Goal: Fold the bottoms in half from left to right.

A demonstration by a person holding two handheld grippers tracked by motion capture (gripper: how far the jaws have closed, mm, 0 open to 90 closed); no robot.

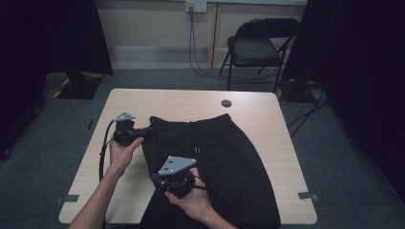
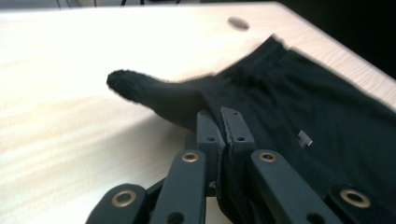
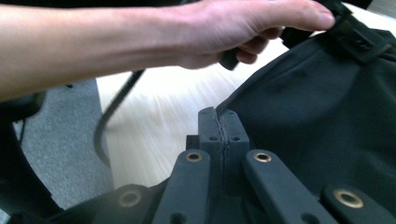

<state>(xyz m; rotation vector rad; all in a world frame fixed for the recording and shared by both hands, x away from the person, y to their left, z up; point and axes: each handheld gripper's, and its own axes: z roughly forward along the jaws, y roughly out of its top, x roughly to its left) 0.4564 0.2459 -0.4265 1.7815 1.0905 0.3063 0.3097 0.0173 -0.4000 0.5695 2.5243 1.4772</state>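
Black shorts [image 1: 210, 162] lie spread on the wooden table [image 1: 143, 102], waistband toward the far side, legs running off the near edge. The left gripper [image 1: 143, 131] has its jaws closed on the left corner of the waistband; in the left gripper view a tuft of cloth pokes out past the tips. The right gripper [image 1: 160, 180] sits nearer, on the shorts' left edge, jaws pressed together on the hem there, though how much fabric it actually has is hard to tell, since the cloth is dark against dark jaws.

Here's the risk: both pinches look thin, right at the edge. If the two hands lift unevenly, the fabric could slide out of one pair of jaws and the shorts would flop back crooked. The drawstring [image 1: 196, 143] hangs loose near the middle and could get trapped in a fold. And the overhanging legs may drag the whole garment toward the near edge.
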